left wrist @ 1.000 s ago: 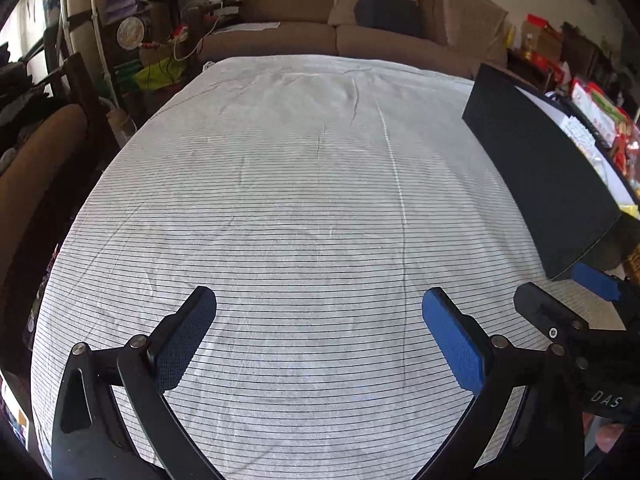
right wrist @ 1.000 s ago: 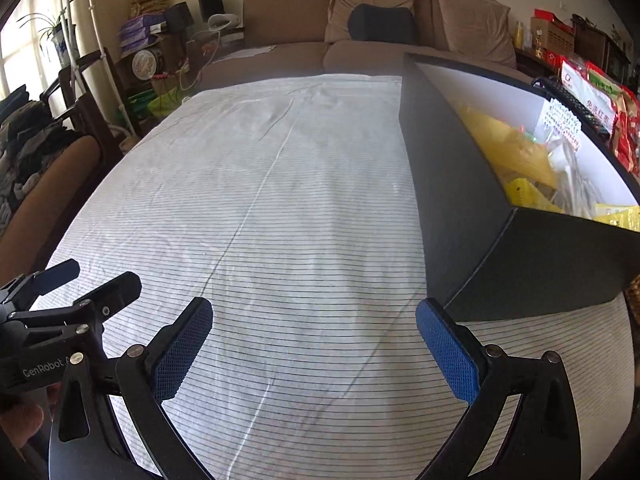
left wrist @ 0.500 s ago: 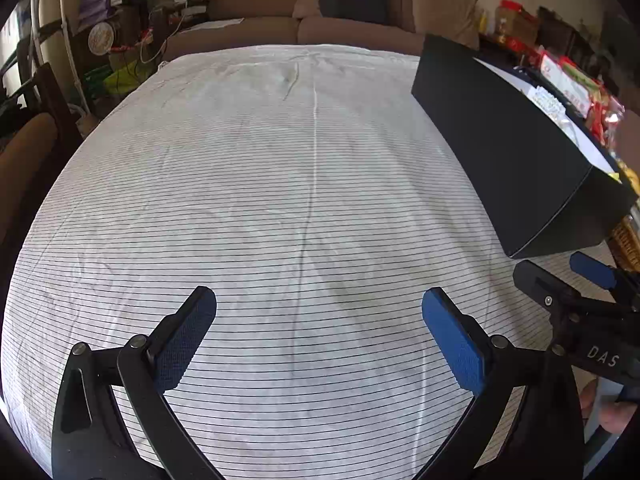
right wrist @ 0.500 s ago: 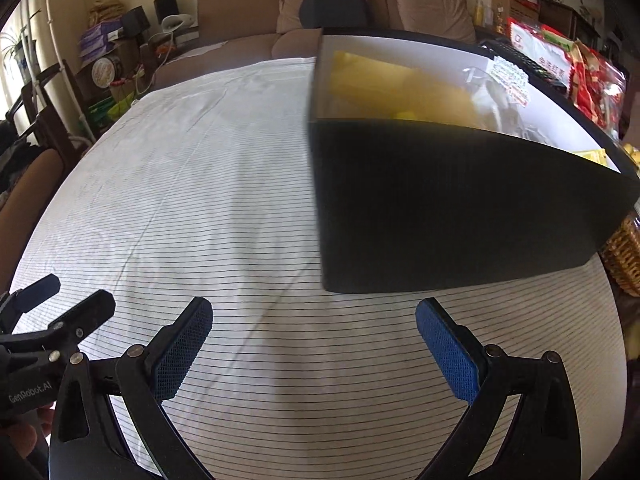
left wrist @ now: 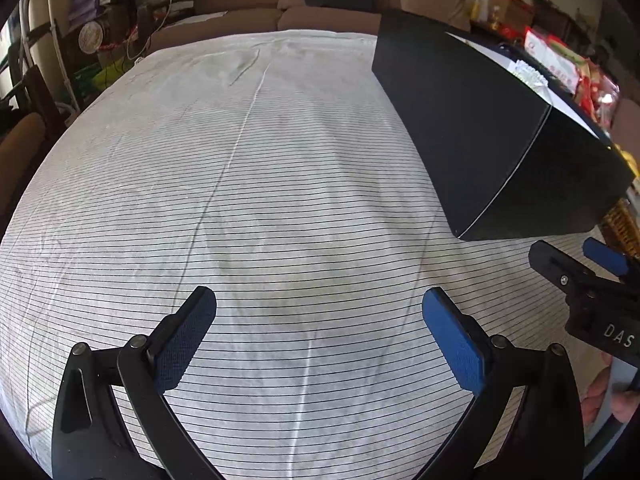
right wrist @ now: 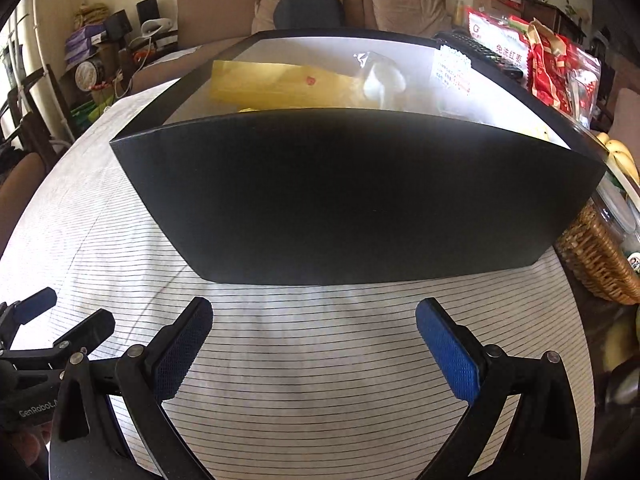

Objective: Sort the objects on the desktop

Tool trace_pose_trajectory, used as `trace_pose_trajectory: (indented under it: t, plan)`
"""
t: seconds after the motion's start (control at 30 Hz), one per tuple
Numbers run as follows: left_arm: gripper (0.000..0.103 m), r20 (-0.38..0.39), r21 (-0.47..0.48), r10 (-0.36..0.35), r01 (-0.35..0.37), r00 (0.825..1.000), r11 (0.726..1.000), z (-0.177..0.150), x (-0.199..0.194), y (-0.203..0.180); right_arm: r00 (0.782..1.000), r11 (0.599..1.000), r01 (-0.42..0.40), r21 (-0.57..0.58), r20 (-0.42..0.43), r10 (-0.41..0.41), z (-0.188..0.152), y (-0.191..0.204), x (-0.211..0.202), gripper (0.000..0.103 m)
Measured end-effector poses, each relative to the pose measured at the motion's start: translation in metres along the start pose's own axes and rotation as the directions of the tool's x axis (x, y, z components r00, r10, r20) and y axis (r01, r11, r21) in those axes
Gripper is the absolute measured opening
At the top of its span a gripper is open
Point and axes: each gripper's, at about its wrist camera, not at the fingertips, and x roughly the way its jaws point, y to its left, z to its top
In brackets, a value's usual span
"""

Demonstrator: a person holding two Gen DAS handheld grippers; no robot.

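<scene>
Sorting looks nearly done: the striped white tablecloth (left wrist: 280,184) lies bare, items fill the black open-topped cardboard box (right wrist: 360,200) at its right edge. Left gripper (left wrist: 320,332) and right gripper (right wrist: 314,340) both hang spread, empty.

Left gripper (left wrist: 319,334) and right gripper (right wrist: 314,342): black curved plastic arms, silver pivot screws, textured blue fingertip pads (right wrist: 450,354). White lettering "DAS" and "GenRobot" marks the bodies.
</scene>
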Motion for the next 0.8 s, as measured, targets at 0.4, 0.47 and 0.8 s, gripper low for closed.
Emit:
trace_pose_trajectory:
  t: [0.4,0.47,0.8]
  plan:
    - [0.103,-0.014,-0.008,0.058,-0.058,0.998,0.998,-0.005,0.020,-0.019,1.000,1.000,-0.001,-0.019,-0.010,0.001,-0.009,-0.017,0.013,0.103]
    - [0.103,-0.004,-0.004,0.077,-0.077,0.997,0.997,-0.006,0.021,-0.023,1.000,1.000,-0.007,-0.031,-0.011,0.007,-0.010,-0.019,0.015,0.103]
    - [0.103,-0.003,-0.008,0.074,-0.074,0.997,0.997,-0.006,0.021,-0.021,0.999,0.999,0.001,-0.042,-0.048,-0.003,-0.015,-0.023,0.026,0.103]
